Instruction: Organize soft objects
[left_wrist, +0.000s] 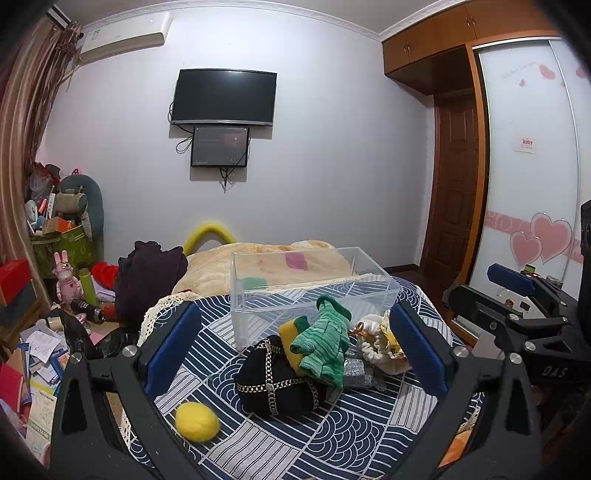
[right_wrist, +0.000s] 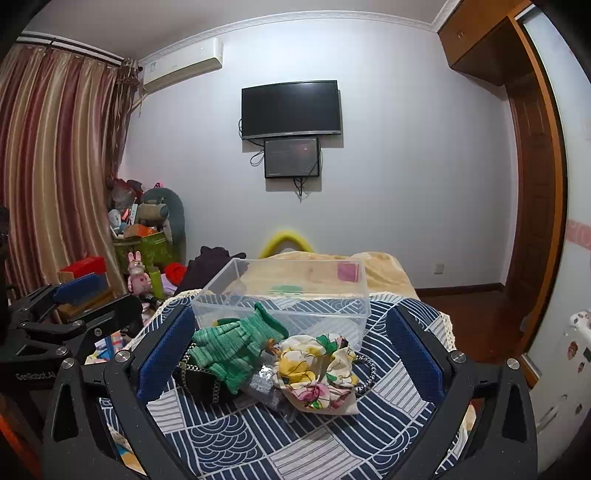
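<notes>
Left gripper (left_wrist: 295, 345) held level, jaws wide, nothing gripped, pile (left_wrist: 317, 354) framed at centre; right gripper (right_wrist: 290, 350) likewise, box (right_wrist: 291, 295) above centre

Both wrist cameras look forward along wide-spread blue-padded fingers, low over the patterned bedspread (left_wrist: 332, 435), toward the wall-mounted television (left_wrist: 224, 96). They share the clear plastic bin (left_wrist: 314, 288) and nearby pile; the left view sits further left, catching the right gripper (left_wrist: 517, 291).
</notes>
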